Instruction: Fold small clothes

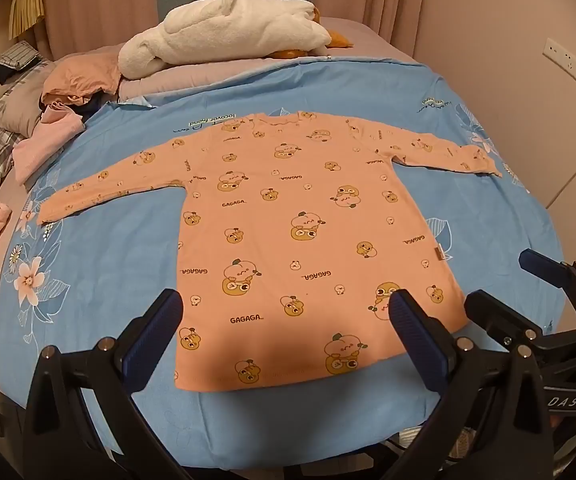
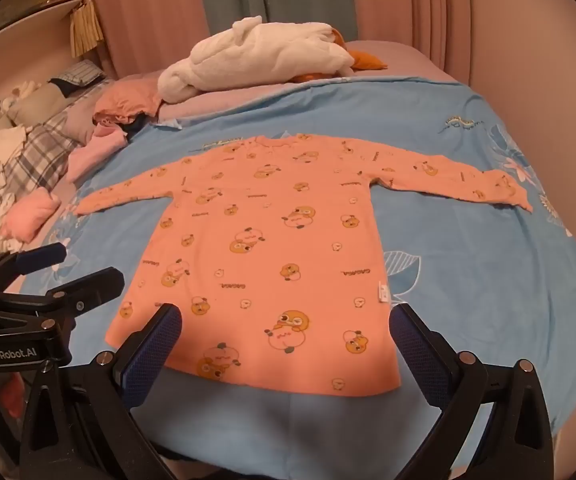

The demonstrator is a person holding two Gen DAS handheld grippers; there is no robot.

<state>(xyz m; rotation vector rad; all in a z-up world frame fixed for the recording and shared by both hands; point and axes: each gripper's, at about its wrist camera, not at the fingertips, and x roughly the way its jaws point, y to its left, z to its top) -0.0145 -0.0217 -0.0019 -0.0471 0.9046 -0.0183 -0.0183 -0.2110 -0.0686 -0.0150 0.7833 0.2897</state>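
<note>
On the bed (image 1: 100, 264), the shirt (image 1: 288, 216) lies flat, light and limp; both tongs (image 1: 286, 320) (image 2: 286, 322) gape wide, empty; I'd pinch the sleeve (image 1: 104, 188) at nine o'clock.

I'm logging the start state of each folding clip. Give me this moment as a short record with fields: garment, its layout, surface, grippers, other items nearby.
garment: orange long-sleeved top with cartoon print
layout: spread flat, both sleeves out to the sides, hem toward the cameras, no fold yet
surface: blue floral bedcover
left gripper: open, above the hem, holding nothing
right gripper: open, above the hem, holding nothing
nearby: white plush toy behind the top; pile of pink clothes to the left
</note>
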